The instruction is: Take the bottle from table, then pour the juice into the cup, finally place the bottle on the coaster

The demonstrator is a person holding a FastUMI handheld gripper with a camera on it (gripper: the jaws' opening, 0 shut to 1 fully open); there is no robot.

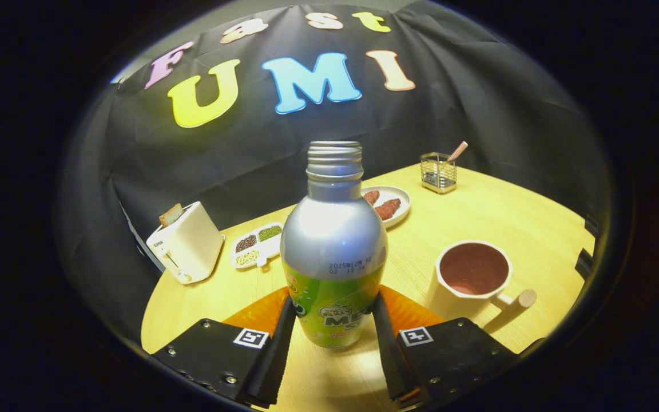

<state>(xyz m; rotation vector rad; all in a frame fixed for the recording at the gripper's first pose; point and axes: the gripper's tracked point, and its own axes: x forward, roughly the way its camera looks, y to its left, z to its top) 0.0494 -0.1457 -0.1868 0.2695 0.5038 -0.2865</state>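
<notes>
Tool (334,326) fingers clamp bottle (334,246) upright on wooden surface (507,212); cup (472,274) beside, toaster (186,243) near black cloth wall.

The bottle (334,246) is blocking the near part of the plate (399,201) behind it, and its lower sides are disappearing behind the gripper (334,329) fingers flanking it; whether both fingers are pressing on it is hard to tell. The bottle is also covering the middle of the orange coaster (407,312). The table (495,212) is running off on the far right. The divided tray's (258,245) contents are looking too small to identify.
</notes>
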